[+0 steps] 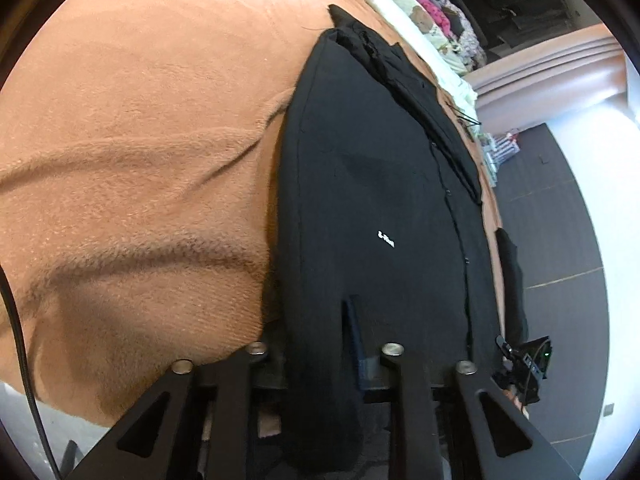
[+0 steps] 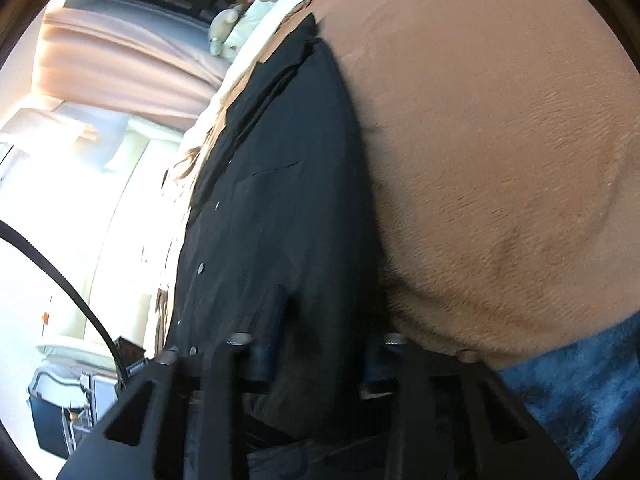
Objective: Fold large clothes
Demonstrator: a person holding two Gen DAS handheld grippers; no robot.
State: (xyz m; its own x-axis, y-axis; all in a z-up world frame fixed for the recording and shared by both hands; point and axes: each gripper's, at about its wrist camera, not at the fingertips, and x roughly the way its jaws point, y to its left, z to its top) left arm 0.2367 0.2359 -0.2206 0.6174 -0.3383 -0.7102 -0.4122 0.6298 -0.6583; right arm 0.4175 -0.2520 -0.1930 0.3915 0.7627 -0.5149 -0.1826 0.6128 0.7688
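The black garment point(image 1: 372, 200) was laid on the orange blanket point(image 1: 140, 140), its long axis running straight ahead of both grippers, away from the near hem toward the collar end. The near hem was gathered between the fingers of the left gripper point(image 1: 320, 360); only a narrow gap remained, and the cloth was bunched in it, so a pinch on the hem was judged to be made. In the right wrist view the same garment point(image 2: 280, 200) was seen directly ahead, with the right gripper point(image 2: 320, 352) likewise nearly closed on the near edge, dark fabric filling the gap between its pads.

From the left gripper, the bulk of the garment lay ahead and slightly right; from the right gripper, ahead and slightly left. Both hands were thus placed at the same short edge, neither clearly nearer to the far end. The fold was judged to require that this edge be carried forward along the long axis. A blue fabric point(image 2: 580, 392) was visible beside the right gripper, on its right.
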